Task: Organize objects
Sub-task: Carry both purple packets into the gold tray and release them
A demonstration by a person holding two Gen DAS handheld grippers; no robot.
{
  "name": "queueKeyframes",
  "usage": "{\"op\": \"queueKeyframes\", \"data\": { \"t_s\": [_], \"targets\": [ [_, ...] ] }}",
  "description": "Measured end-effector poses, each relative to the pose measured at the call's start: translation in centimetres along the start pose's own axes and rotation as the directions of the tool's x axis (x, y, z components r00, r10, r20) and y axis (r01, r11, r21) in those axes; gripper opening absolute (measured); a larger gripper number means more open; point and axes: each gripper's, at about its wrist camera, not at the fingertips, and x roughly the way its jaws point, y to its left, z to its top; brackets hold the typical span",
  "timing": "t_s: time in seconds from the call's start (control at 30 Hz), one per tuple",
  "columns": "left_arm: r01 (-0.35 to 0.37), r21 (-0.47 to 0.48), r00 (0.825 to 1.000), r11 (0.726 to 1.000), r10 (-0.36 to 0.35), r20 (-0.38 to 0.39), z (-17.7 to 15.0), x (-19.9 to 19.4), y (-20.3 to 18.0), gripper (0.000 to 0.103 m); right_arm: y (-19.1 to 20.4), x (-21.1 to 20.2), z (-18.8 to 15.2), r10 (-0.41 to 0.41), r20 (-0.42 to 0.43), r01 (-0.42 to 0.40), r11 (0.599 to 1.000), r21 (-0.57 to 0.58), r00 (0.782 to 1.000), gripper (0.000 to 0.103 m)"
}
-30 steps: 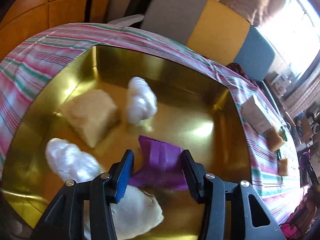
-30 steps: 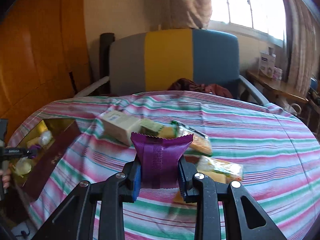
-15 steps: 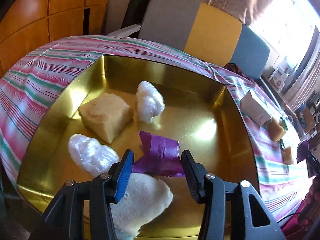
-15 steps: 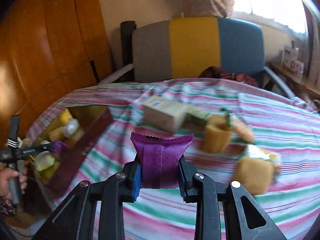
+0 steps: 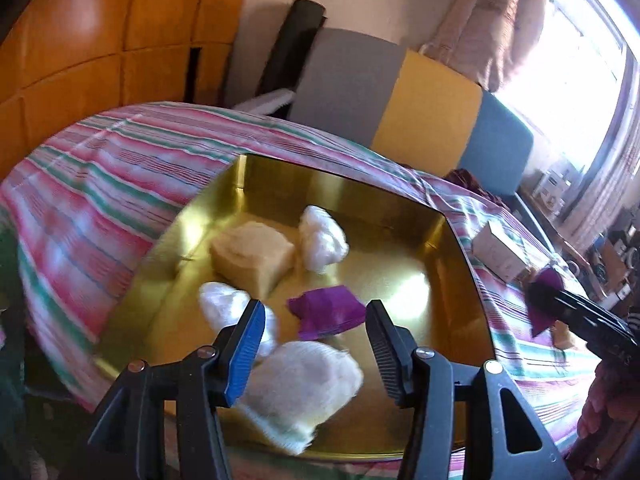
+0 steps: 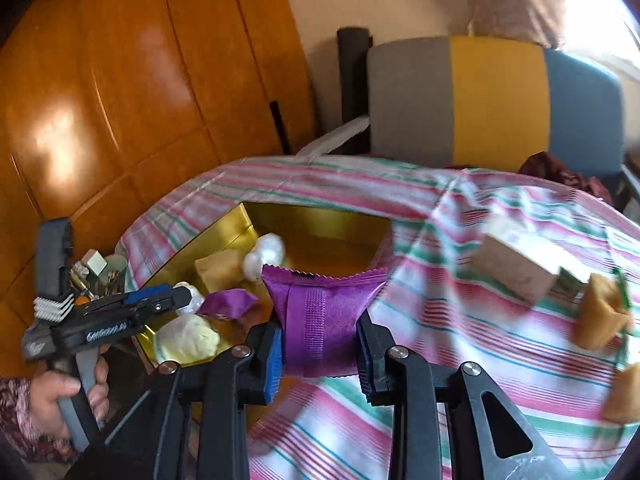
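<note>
A gold tray (image 5: 400, 208) sits on the striped tablecloth. In it lie a purple packet (image 5: 326, 312), a tan block (image 5: 252, 256), two white wrapped lumps (image 5: 322, 238) and a cream wrapped bun (image 5: 300, 384). My left gripper (image 5: 316, 348) is open and empty above the tray's near side, just behind the purple packet. My right gripper (image 6: 318, 354) is shut on a second purple packet (image 6: 320, 320) and holds it above the cloth beside the tray (image 6: 320, 224). The right gripper also shows at the right of the left wrist view (image 5: 552, 300).
A white box (image 6: 516, 264) and several tan snack pieces (image 6: 600, 312) lie on the cloth to the right. A grey, yellow and blue chair (image 6: 492, 100) stands behind the table. A wooden wall (image 6: 120, 80) is at the left.
My left gripper has pulled back and up from the purple packet lying in the tray. My right gripper has carried its purple packet leftwards to the tray's edge.
</note>
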Motion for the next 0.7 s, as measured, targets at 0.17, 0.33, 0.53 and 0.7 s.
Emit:
{"op": "queueKeyframes", "data": {
  "t_s": [0.17,0.33,0.53,0.7],
  "targets": [
    [-0.027,-0.052,1.000,0.998,0.026,-0.013,-0.1,-0.2,1.2,0.053,2.8,3.1,1.1,0.022,-0.043,-0.023,1.000,-0.009,0.999,0.031],
    [-0.051,-0.079,0.999,0.996,0.051,-0.002,-0.3,-0.5,1.7,0.053,4.1,6.9,2.5,-0.050,-0.129,0.047,0.999,-0.024,0.990,0.031],
    [-0.051,-0.117,0.999,0.992,0.050,-0.008,-0.2,-0.6,2.4,0.053,3.8,12.2,3.0,-0.091,-0.275,0.098,0.995,0.012,0.957,0.031],
    [-0.047,-0.139,0.999,0.989,0.048,0.003,0.0,-0.8,2.8,0.053,3.3,14.4,3.4,-0.089,-0.326,0.113,0.992,0.056,0.941,0.033]
  ]
}}
